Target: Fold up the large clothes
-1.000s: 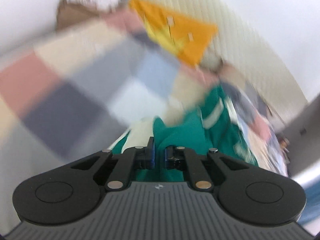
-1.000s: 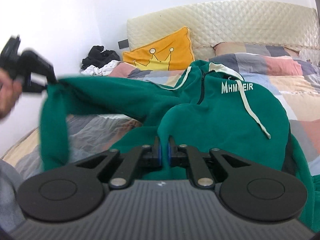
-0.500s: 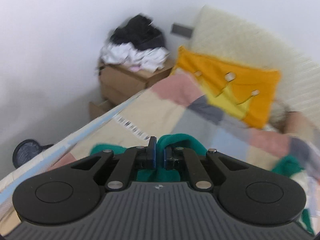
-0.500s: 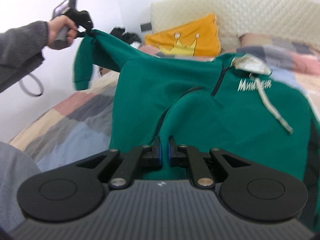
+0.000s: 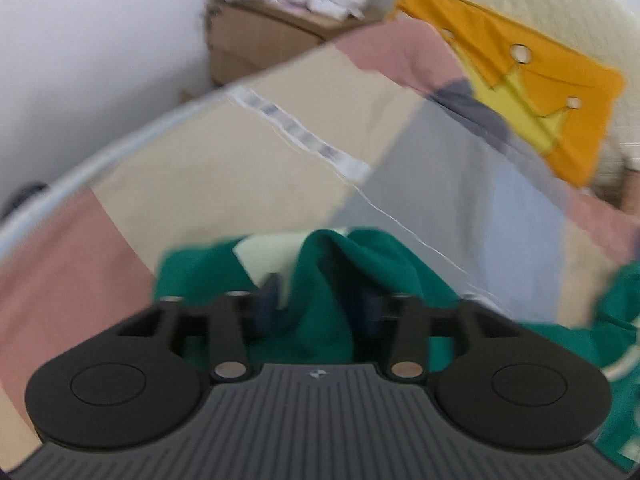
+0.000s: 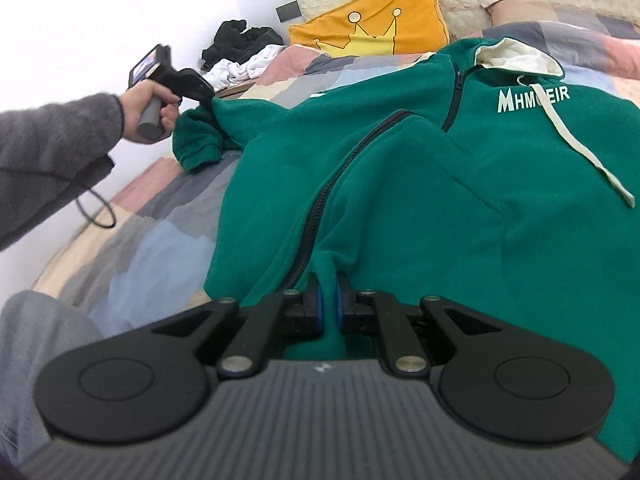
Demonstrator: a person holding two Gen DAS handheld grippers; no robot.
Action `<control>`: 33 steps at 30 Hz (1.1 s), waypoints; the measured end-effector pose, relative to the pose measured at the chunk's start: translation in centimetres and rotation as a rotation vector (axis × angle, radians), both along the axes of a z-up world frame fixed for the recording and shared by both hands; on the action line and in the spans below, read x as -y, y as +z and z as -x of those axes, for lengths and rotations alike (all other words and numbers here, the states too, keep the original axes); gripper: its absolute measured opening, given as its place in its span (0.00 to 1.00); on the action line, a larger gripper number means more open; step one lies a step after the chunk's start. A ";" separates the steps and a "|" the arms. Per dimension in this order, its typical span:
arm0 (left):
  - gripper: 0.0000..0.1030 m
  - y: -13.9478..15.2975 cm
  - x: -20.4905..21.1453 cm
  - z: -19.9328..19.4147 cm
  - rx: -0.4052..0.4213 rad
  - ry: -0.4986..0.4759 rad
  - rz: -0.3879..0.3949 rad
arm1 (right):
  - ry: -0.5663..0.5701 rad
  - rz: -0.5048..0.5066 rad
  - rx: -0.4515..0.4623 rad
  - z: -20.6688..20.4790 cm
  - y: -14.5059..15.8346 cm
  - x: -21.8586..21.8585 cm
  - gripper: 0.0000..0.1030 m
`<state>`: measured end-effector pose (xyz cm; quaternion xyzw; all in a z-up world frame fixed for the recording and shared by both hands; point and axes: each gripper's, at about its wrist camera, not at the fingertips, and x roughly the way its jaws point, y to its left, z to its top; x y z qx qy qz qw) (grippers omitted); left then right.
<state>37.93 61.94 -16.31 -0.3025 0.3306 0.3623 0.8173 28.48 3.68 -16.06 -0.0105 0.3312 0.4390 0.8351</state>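
1. A green hoodie (image 6: 460, 184) is being spread front-up on the bed (image 6: 160, 240), over a patchwork quilt, with its hood toward the headboard.
2. The hem beside the zipper (image 6: 320, 200) is being pinched by the right hand-held gripper (image 6: 328, 308); its blue pads are closed on a ridge of fabric.
3. In the left wrist view, the left hand-held gripper (image 5: 320, 304) is seen with its fingers spread apart and a peak of green sleeve fabric standing between them. The frame is blurred, so whether the cloth is being touched at all cannot be told; it is probably released.
4. In the right wrist view, the sleeve (image 6: 200, 140) is seen bunched at the bed's edge, beside the left hand-held gripper.
5. Risk: the sleeve being left crumpled near the edge, which could slide off or fold unevenly.
6. Risk: the single hem pinch dragging the body askew if pulled, since the far side is unanchored.
7. Containers: none are seen. A pile of clothes (image 6: 240, 52) is lying on a nightstand; an orange crown pillow (image 6: 372, 24) is leaning on the headboard.
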 end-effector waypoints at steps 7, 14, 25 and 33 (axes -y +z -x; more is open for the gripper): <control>0.74 3.5 5.0 5.9 0.060 -0.077 -0.012 | 0.007 -0.023 0.016 0.1 -0.2 0.3 0.10; 0.74 4.8 11.6 13.7 0.056 -0.130 -0.027 | 0.008 -0.060 0.001 -0.1 -0.2 1.0 0.11; 0.74 -0.6 24.5 16.2 0.122 -0.353 0.181 | -0.144 -0.171 -0.063 -3.5 0.7 4.3 0.09; 0.74 -7.4 32.4 14.1 0.148 -0.414 0.358 | -0.397 -0.191 -0.187 -9.2 -2.0 9.9 0.09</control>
